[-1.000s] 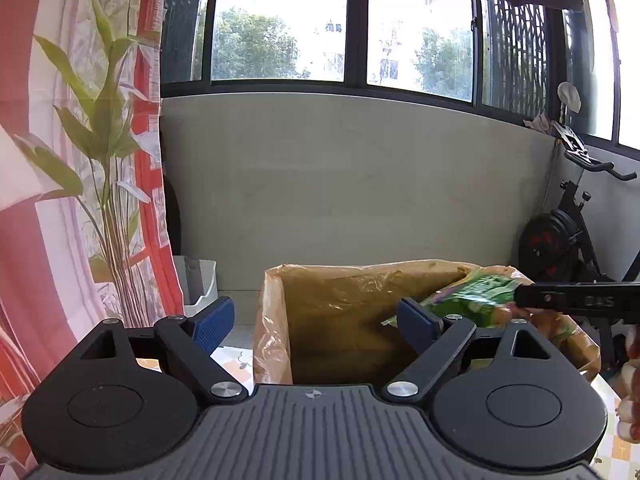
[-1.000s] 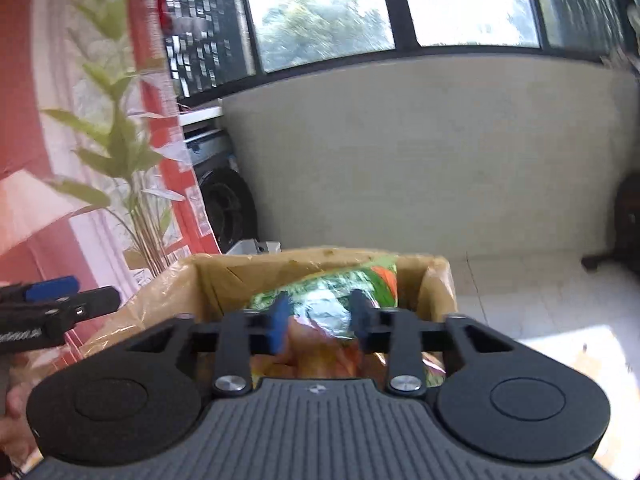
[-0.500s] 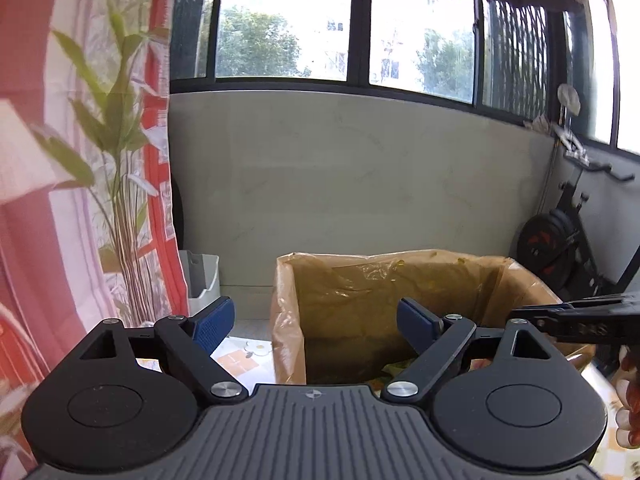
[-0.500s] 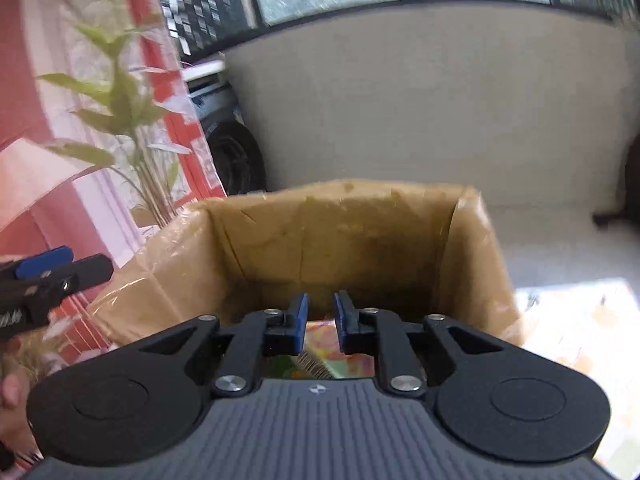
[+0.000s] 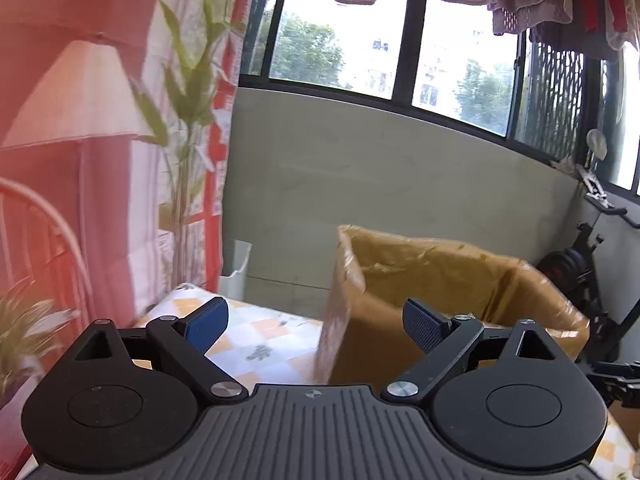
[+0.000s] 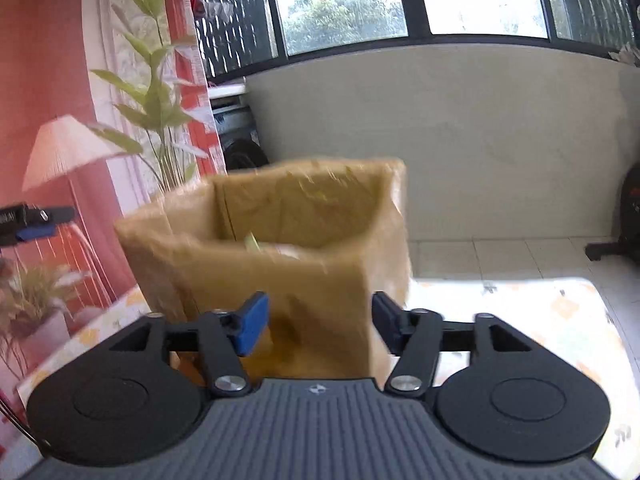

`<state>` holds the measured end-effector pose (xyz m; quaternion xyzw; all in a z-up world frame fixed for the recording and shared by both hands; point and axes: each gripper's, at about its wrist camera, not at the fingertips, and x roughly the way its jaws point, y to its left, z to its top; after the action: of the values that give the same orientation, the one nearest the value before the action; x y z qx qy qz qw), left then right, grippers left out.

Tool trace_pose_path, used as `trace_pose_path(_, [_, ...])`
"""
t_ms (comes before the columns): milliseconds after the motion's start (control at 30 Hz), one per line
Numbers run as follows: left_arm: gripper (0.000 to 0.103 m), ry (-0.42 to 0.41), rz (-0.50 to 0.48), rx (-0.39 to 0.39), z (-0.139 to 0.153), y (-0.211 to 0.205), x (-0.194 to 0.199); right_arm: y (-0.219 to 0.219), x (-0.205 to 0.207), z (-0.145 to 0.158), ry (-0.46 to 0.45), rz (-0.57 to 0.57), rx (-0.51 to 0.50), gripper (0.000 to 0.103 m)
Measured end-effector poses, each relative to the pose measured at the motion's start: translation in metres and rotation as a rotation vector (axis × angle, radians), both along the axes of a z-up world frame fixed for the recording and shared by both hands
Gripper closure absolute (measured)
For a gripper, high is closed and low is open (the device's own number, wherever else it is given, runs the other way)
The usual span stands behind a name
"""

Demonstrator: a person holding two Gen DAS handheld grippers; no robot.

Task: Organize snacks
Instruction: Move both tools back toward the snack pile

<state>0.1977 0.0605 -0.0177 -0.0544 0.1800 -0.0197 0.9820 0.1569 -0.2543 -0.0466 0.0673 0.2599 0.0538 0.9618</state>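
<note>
Cardboard box upright on patterned table; mouth facing up.
Wall and window behind, exercise bike beside it; snack packet barely visible inside (blurred); left hand-held gripper and right hand-held gripper both released and opening, nothing between fingers; nothing obstructs the box.

Box on table, snack inside

Bright daylight pours through my windows, blown out white up top. The cardboard box smears with motion blur; fisheye bends the frame edges.
</note>
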Motion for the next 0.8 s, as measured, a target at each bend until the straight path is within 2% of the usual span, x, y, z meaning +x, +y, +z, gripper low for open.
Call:
trace_pose_path(33, [0.008, 0.0, -0.001, 0.003, -0.004, 0.0, -0.004, -0.002, -0.006, -0.006, 0.01, -0.002, -0.006, 0.036])
trace_pose_path(100, [0.008, 0.004, -0.009, 0.003, -0.012, 0.0, -0.009, -0.006, -0.015, -0.021, 0.041, -0.029, -0.013, 0.024])
trace_pose_path(200, [0.008, 0.024, -0.022, 0.015, -0.025, -0.001, -0.011, -0.005, -0.025, -0.044, 0.095, -0.1, -0.001, 0.011])
trace_pose_path(333, [0.008, 0.056, -0.036, 0.038, -0.041, -0.005, -0.011, 0.008, -0.025, -0.074, 0.18, -0.206, -0.012, 0.005])
trace_pose_path(367, [0.009, 0.061, -0.039, 0.038, -0.044, -0.005, -0.01, 0.01, -0.024, -0.08, 0.201, -0.233, -0.009, 0.0])
trace_pose_path(533, [0.009, 0.074, -0.045, 0.034, -0.058, -0.003, -0.009, 0.022, -0.015, -0.095, 0.258, -0.333, -0.007, 0.0])
trace_pose_path(667, [0.009, 0.095, -0.052, 0.044, -0.07, -0.002, -0.009, 0.024, -0.007, -0.105, 0.319, -0.354, -0.059, 0.0])
trace_pose_path(800, [0.009, 0.118, -0.049, 0.034, -0.079, 0.004, -0.008, 0.032, -0.002, -0.109, 0.321, -0.342, -0.121, 0.001])
